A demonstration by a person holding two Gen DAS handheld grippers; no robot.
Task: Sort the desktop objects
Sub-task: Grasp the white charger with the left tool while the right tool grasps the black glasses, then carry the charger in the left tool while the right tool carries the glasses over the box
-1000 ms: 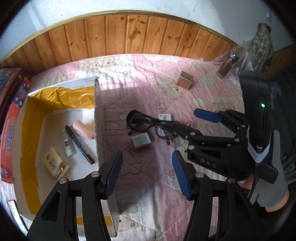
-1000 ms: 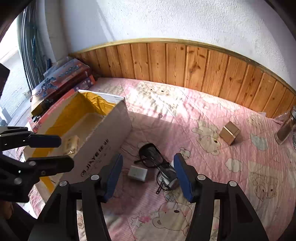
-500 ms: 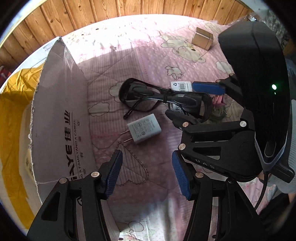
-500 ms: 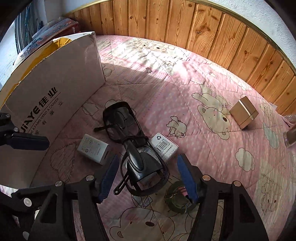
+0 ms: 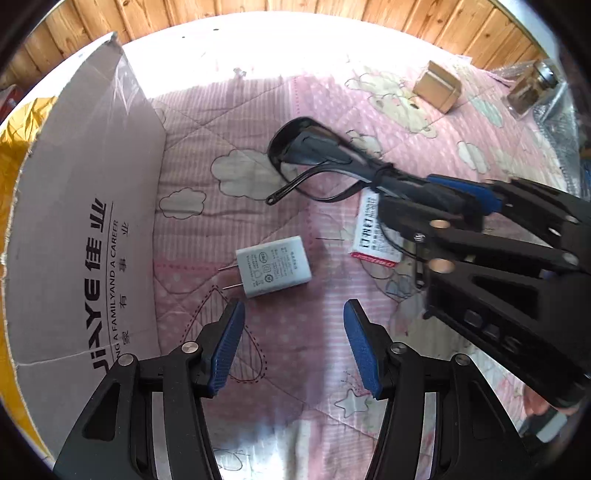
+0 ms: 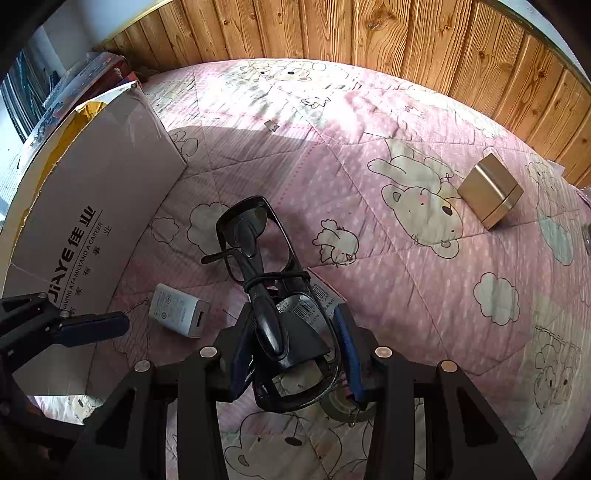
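Note:
A pair of black glasses (image 6: pixel 258 266) lies folded on the pink quilt. My right gripper (image 6: pixel 293 352) is shut on the near lens end of the glasses (image 5: pixel 317 155). A white charger plug (image 5: pixel 271 267) lies on the quilt just in front of my left gripper (image 5: pixel 293 343), which is open and empty; the plug also shows in the right wrist view (image 6: pixel 177 314). A small white and red packet (image 5: pixel 373 236) lies under the glasses. A cardboard box (image 5: pixel 85 229) with a yellow lining stands on the left.
A small gold box (image 6: pixel 489 195) sits on the quilt to the far right. A glass jar (image 5: pixel 530 88) stands near the wooden wall panel (image 6: pixel 369 33). A roll of tape (image 6: pixel 343 408) lies under my right gripper. Colourful boxes (image 6: pixel 74 81) are stacked behind the cardboard box.
Both grippers have come down close to the quilt. My right gripper has closed on the glasses. My left gripper has moved up to the charger plug and stays open.

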